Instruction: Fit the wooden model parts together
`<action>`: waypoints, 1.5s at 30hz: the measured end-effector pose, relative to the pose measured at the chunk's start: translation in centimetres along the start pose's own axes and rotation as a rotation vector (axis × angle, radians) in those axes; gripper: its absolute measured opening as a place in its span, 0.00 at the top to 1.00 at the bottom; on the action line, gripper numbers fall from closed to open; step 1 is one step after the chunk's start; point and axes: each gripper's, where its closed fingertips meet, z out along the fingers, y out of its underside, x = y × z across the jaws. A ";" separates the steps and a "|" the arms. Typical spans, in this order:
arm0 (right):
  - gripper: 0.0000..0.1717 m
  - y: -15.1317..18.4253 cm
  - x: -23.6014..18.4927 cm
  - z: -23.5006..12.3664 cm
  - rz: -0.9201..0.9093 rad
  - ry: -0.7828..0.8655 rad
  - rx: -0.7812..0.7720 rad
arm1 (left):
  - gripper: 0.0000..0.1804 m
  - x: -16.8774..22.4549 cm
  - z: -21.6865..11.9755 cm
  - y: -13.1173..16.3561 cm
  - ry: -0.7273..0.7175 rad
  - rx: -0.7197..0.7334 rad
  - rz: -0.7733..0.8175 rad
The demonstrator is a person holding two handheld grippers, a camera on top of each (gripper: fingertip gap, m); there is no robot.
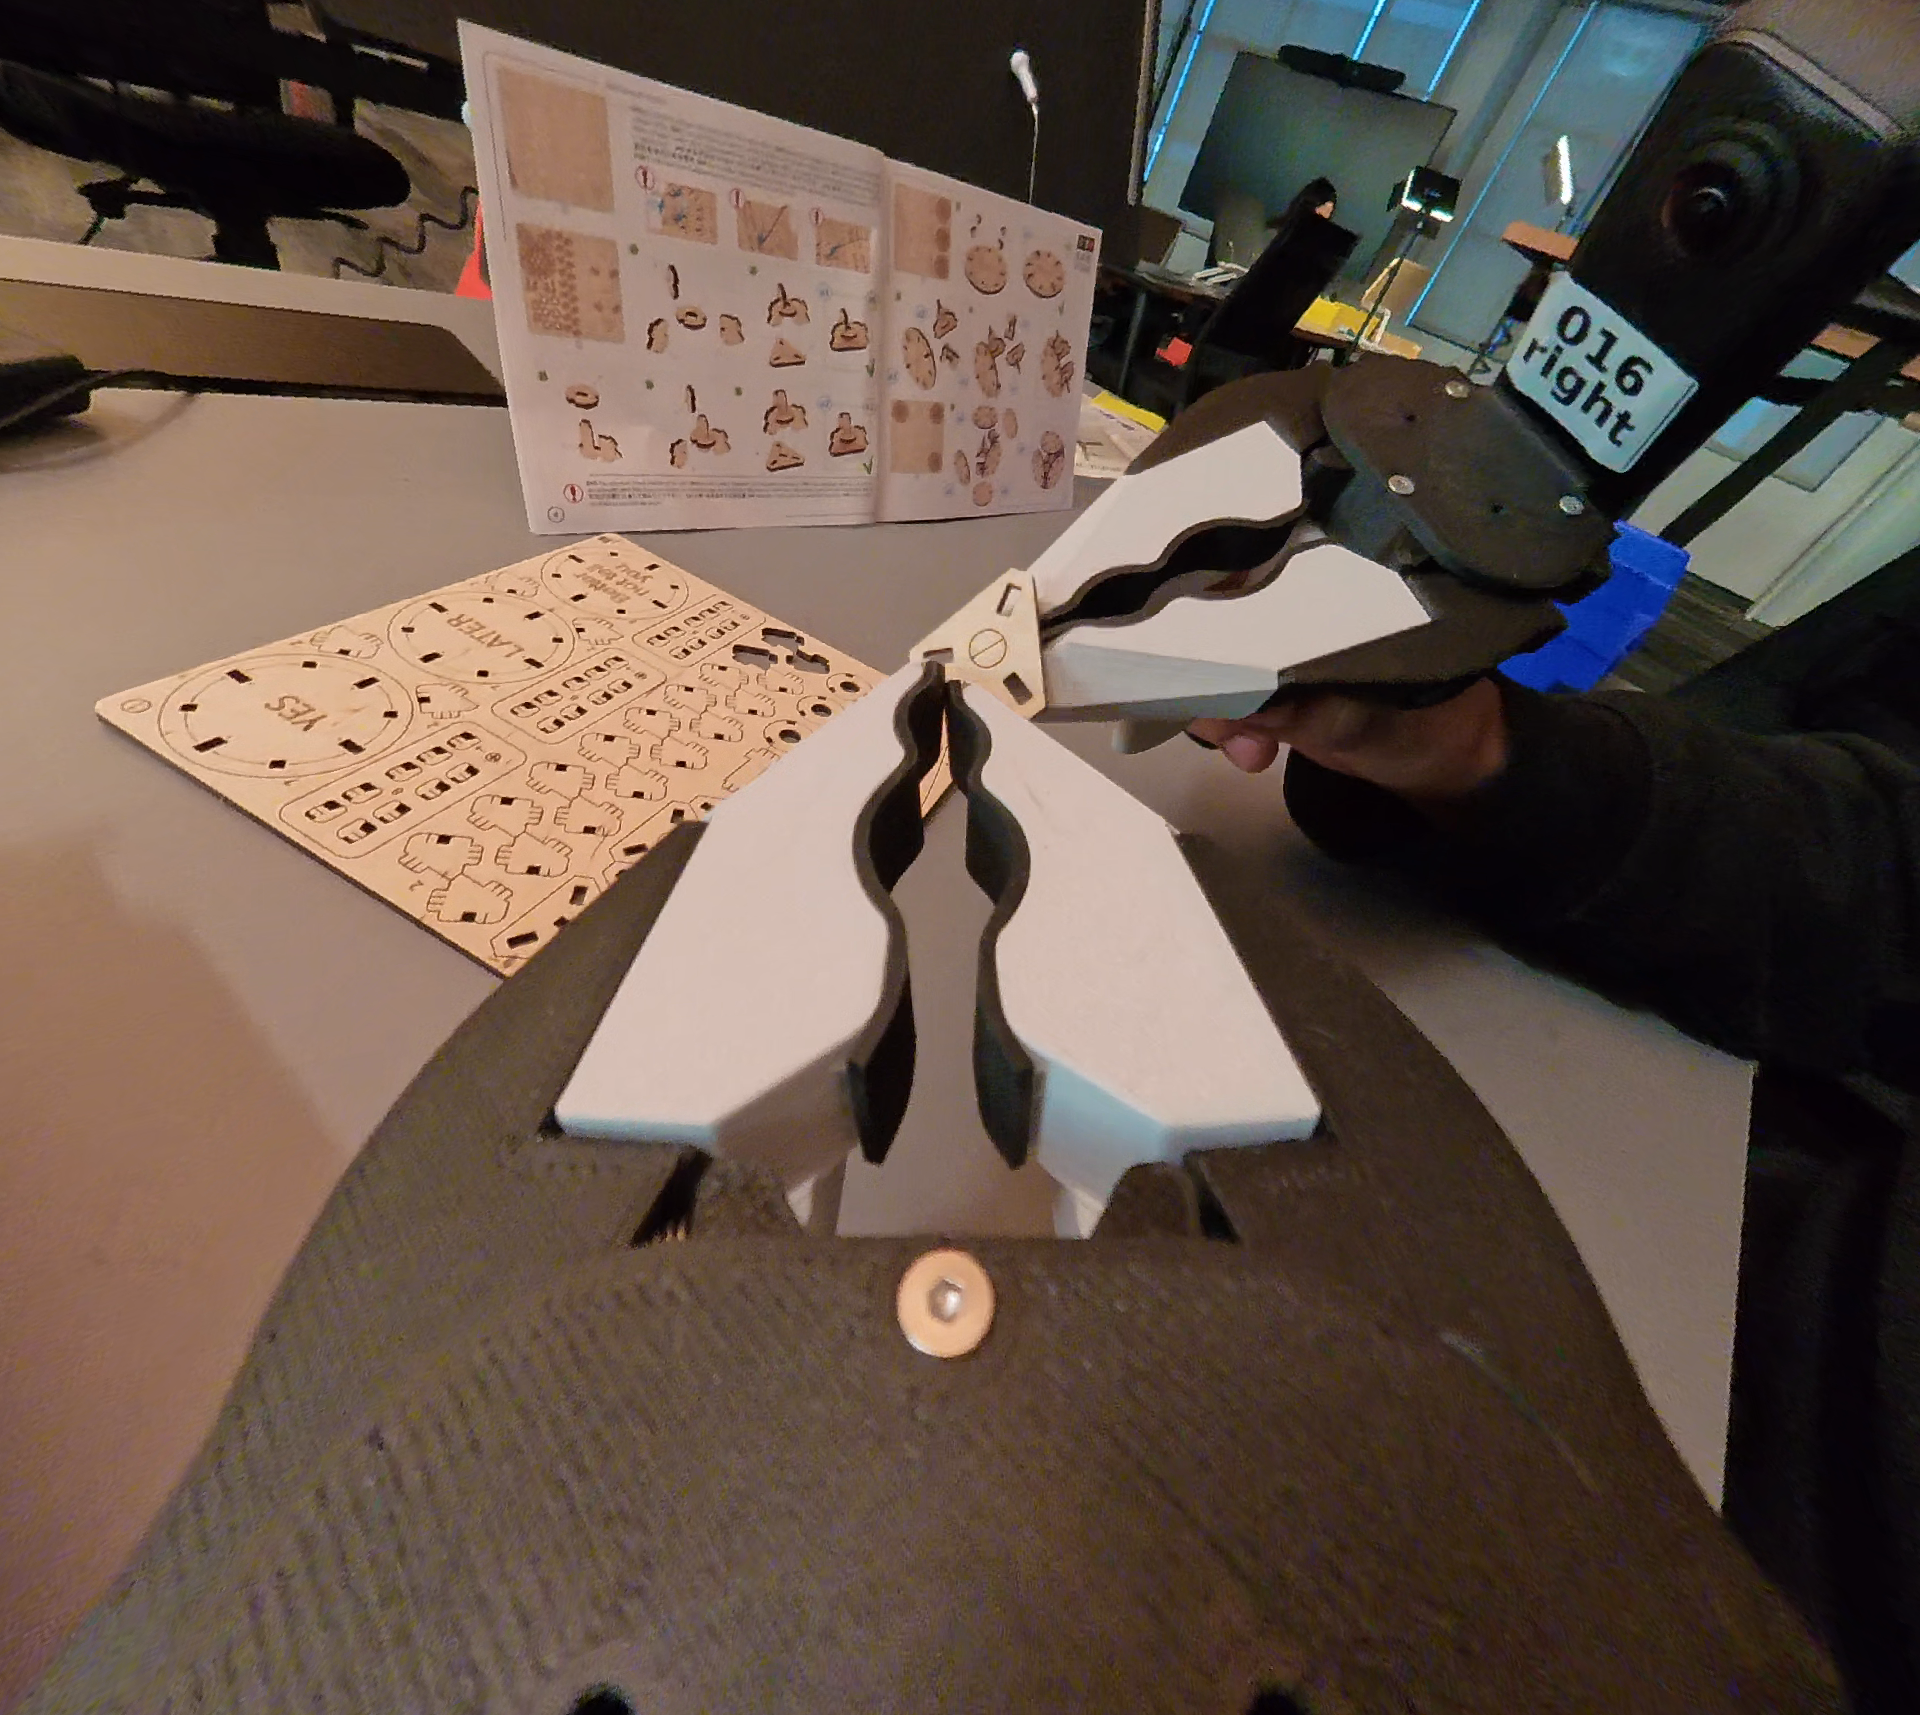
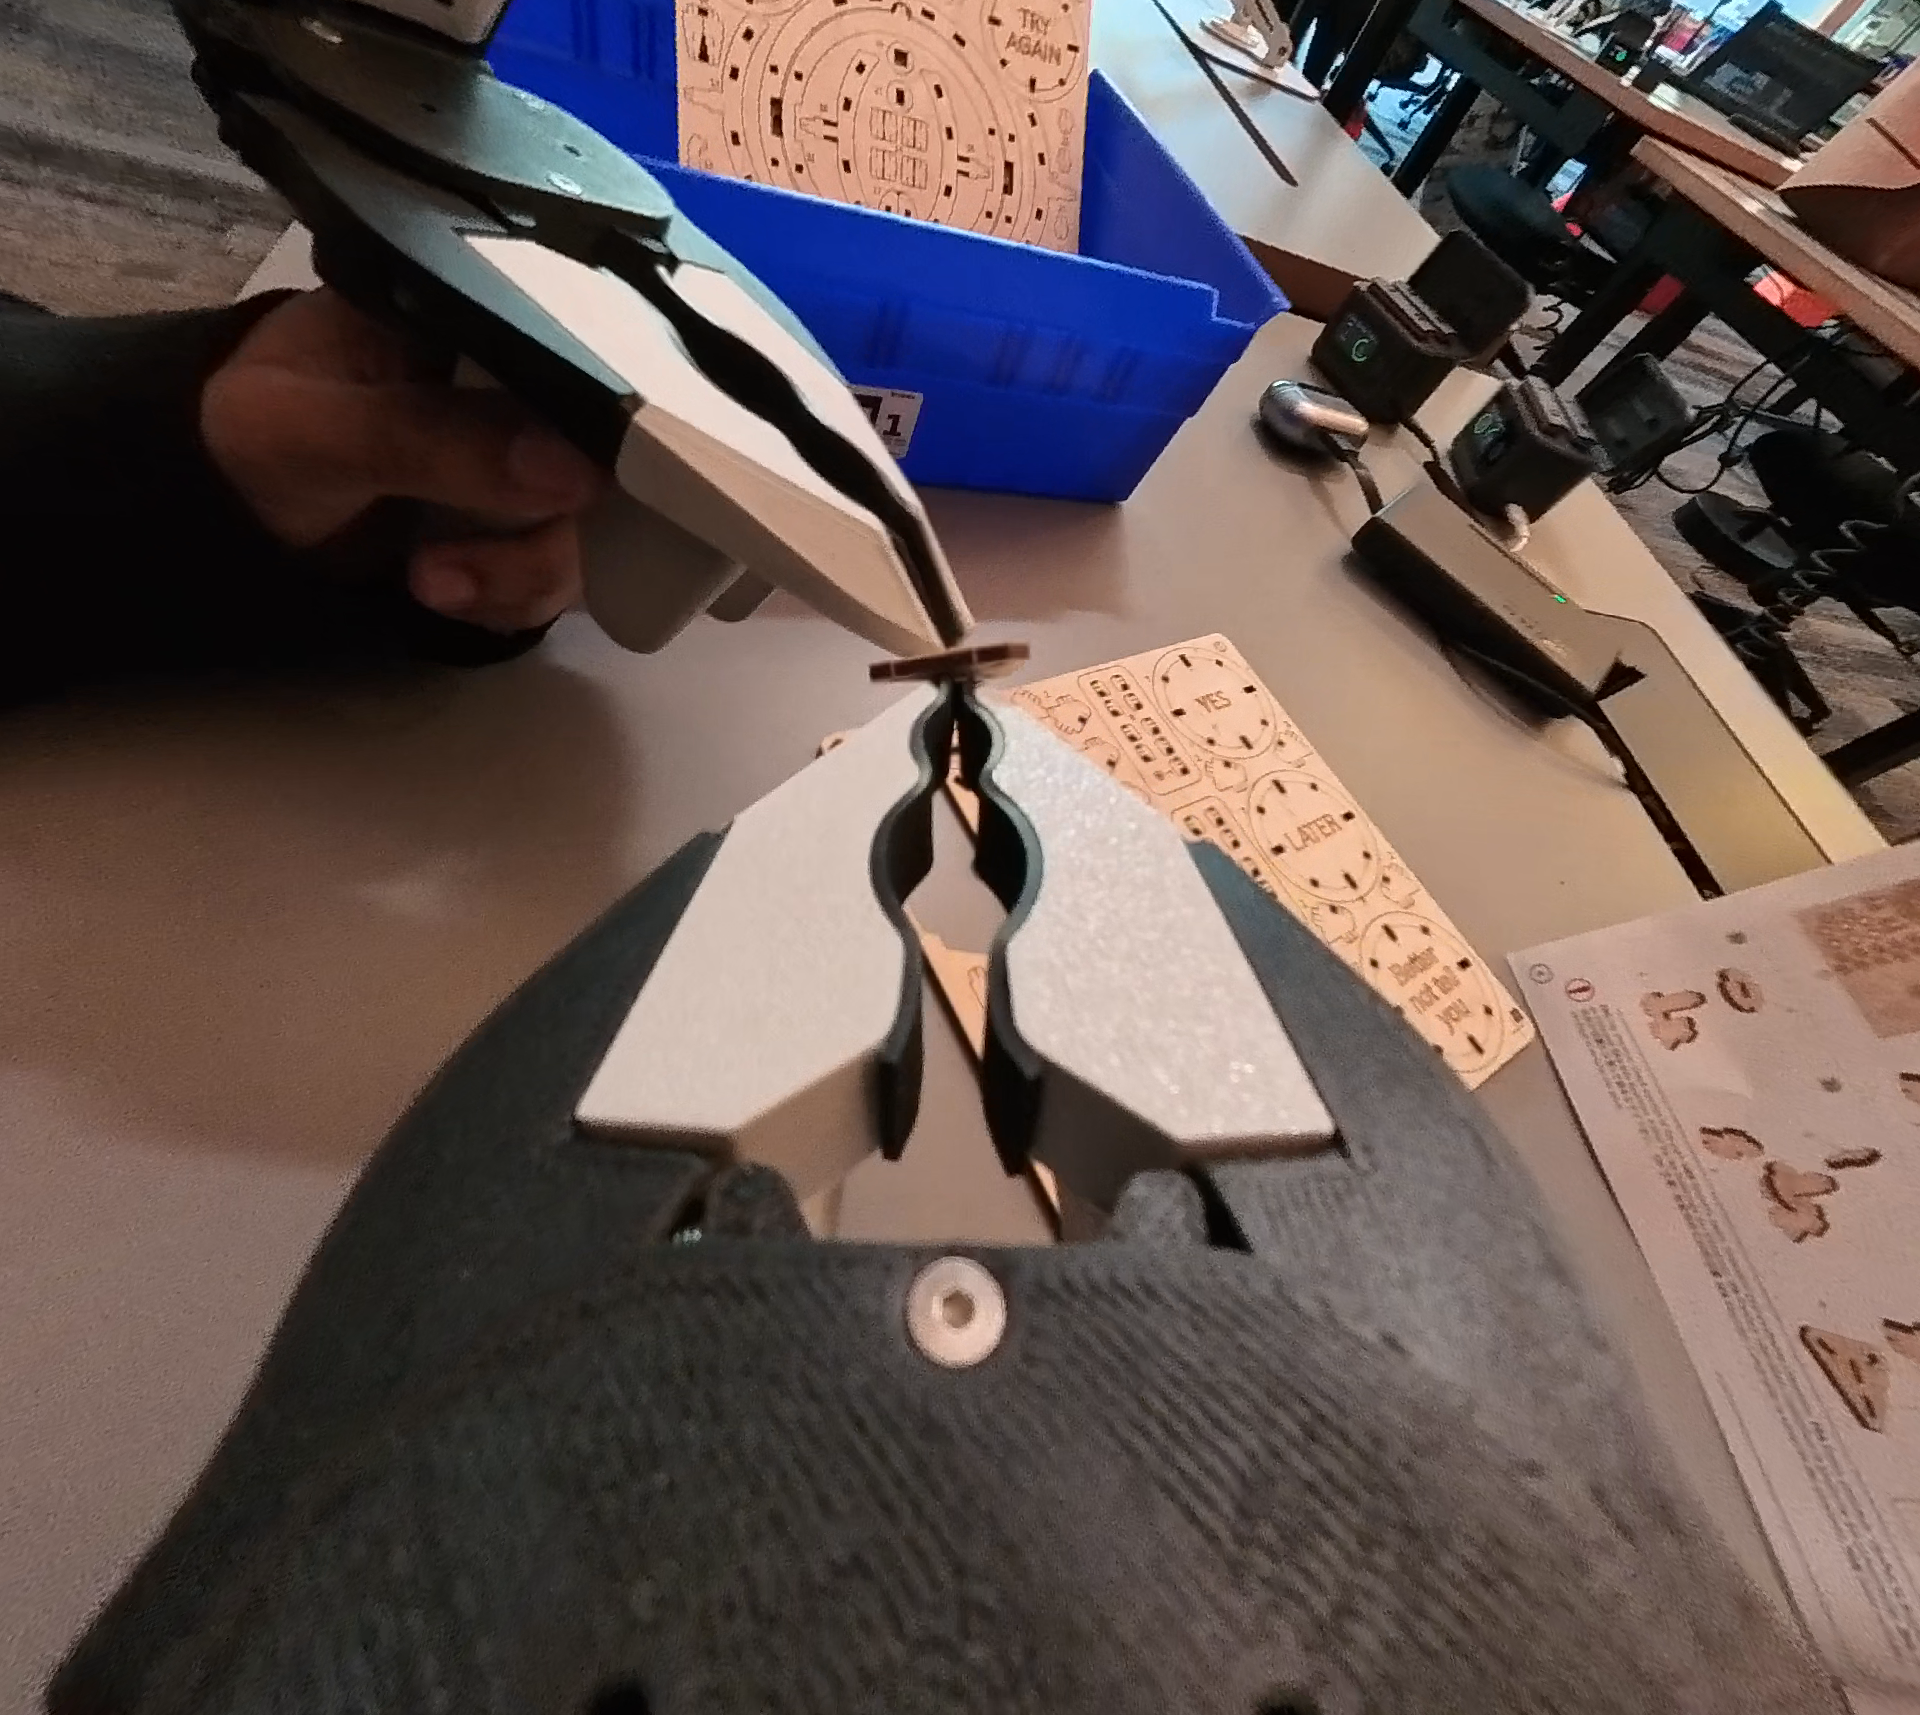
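Plywood triangle [image 1: 987,642], slotted and pale, gripped edge-on by right tongs [image 2: 951,691]; left tongs [image 1: 940,678] closed, touching it.

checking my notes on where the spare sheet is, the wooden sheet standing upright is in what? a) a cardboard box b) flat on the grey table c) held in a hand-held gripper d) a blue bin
d: in the right wrist view the upright wooden sheet stands inside the blue bin at the back of the table, while another wooden sheet lies flat on the grey table.
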 end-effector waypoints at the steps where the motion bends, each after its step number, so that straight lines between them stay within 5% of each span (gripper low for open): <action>1: 1.00 0.1 -0.1 0.1 -0.007 -0.001 -0.008 | 1.00 0.1 0.1 0.1 0.004 -0.005 -0.001; 17: 0.97 0.7 -0.9 0.0 0.075 -0.089 -0.019 | 0.99 -0.3 0.3 1.0 -0.021 -0.056 0.019; 28: 0.95 4.9 -2.6 1.3 0.035 -0.162 -0.242 | 1.00 -2.4 -0.2 1.3 -0.183 -0.090 0.081; 34: 0.93 5.8 -6.2 0.4 0.033 -0.390 -0.275 | 1.00 -2.4 -0.1 1.4 -0.173 -0.097 0.072; 37: 0.83 5.8 -9.4 -0.9 0.110 -0.619 -0.289 | 1.00 -2.3 -0.1 1.5 -0.169 -0.100 0.069; 40: 0.76 6.7 -10.4 -1.2 0.112 -0.676 -0.334 | 1.00 -2.5 -0.2 1.3 -0.179 -0.090 0.072; 45: 0.88 7.2 -10.3 -0.7 0.033 -0.629 -0.364 | 1.00 -4.2 -1.8 -0.2 -0.417 -0.063 0.228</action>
